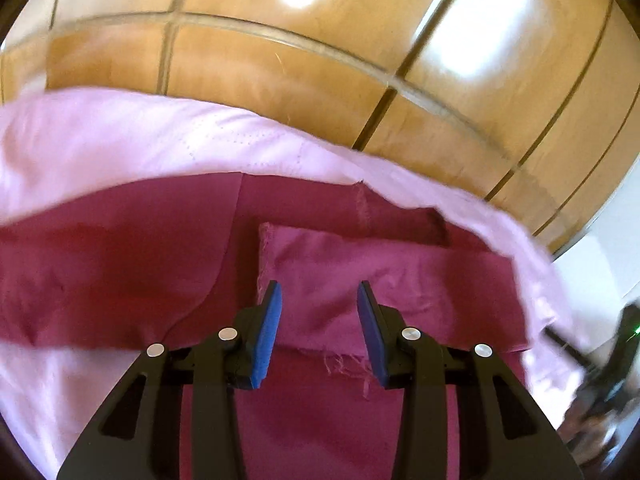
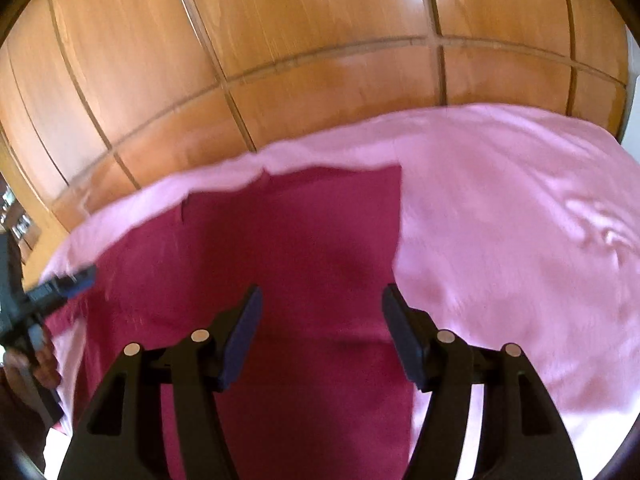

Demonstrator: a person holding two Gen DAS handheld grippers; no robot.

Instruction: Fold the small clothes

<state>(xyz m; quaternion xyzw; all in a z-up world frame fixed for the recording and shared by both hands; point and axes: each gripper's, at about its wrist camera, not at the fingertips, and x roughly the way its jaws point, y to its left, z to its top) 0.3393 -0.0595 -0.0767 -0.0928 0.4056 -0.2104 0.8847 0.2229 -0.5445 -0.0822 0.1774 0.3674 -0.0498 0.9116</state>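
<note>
A dark magenta garment (image 1: 120, 264) lies spread on a pale pink sheet (image 1: 120, 132). A lighter magenta folded flap (image 1: 384, 280) with a frayed lower edge lies on top of it. My left gripper (image 1: 320, 292) is open and empty, hovering over that flap. In the right wrist view the same garment (image 2: 304, 232) lies flat on the pink sheet (image 2: 500, 220). My right gripper (image 2: 322, 296) is open and empty above the garment's middle. The left gripper shows blurred at the far left of the right wrist view (image 2: 60, 280).
A wooden panelled wardrobe (image 1: 320, 60) stands close behind the bed edge; it also fills the top of the right wrist view (image 2: 280, 40). The right gripper appears blurred at the right edge of the left wrist view (image 1: 616, 344). Pink sheet extends to the right (image 2: 560, 280).
</note>
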